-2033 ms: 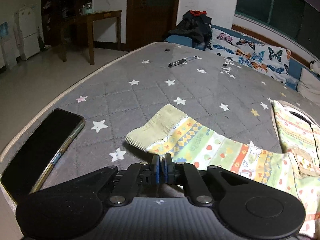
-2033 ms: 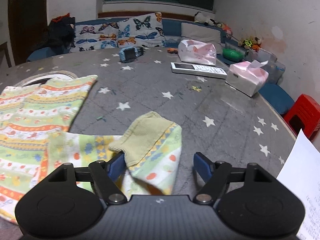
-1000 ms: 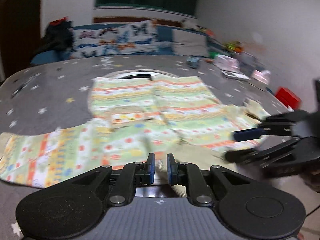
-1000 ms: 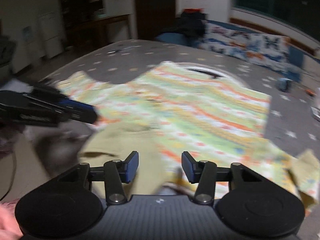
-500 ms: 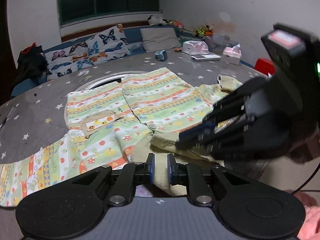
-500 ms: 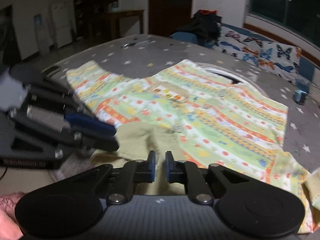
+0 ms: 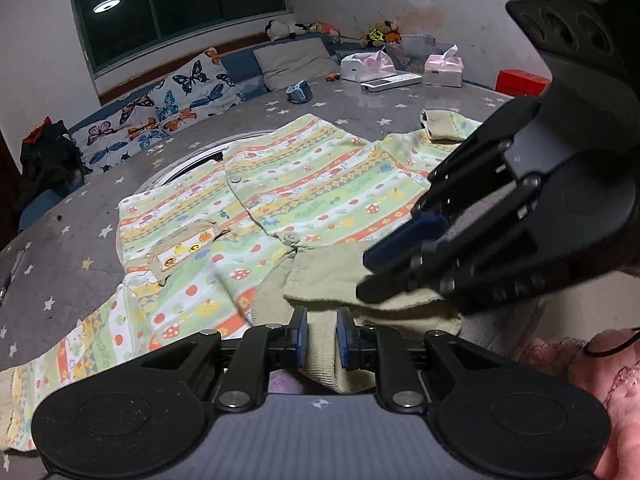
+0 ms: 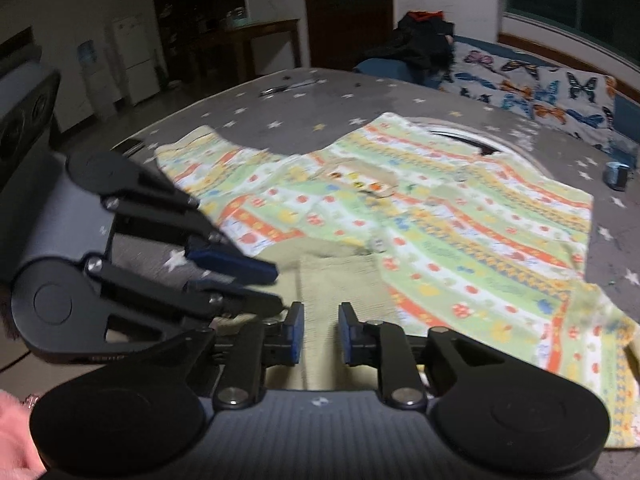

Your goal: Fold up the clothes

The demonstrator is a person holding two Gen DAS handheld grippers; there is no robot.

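Ribbed olive-green hem fabric (image 7: pixel 320 344) is seen between the blue pads of the left gripper (image 7: pixel 322 333), whose jaws stand a narrow gap apart with the cloth running through; whether the pads actually press it cannot be told, since the contact is hidden behind the black gripper body. The right gripper (image 8: pixel 319 334) is likewise parted by a small gap over the same hem (image 8: pixel 340 280), and its grip cannot be judged either. In the left wrist view the right gripper (image 7: pixel 384 276) is seen from the side, its lower fingertip lying on the hem and its bulk covering the near right part of the garment. In the right wrist view, which is blurred, the left gripper (image 8: pixel 256 284) covers the near left corner.

Beyond the grippers, the child's long-sleeved cardigan with green, orange and yellow patterned stripes (image 7: pixel 304 196) is spread flat on the grey star-printed quilted bed cover (image 7: pixel 72 248), buttons up, one sleeve stretched toward the near left and partly cut off behind the gripper body, the other cuff folded at the far right. A butterfly-printed pillow (image 7: pixel 168 108), a grey pillow (image 7: pixel 292 60), two tissue packs (image 7: pixel 444 66), a white remote control (image 7: pixel 390 81) and a small blue object (image 7: pixel 299 92) are lined up along the far edge. A pen (image 7: pixel 10 276) lies at the left edge, half out of frame.
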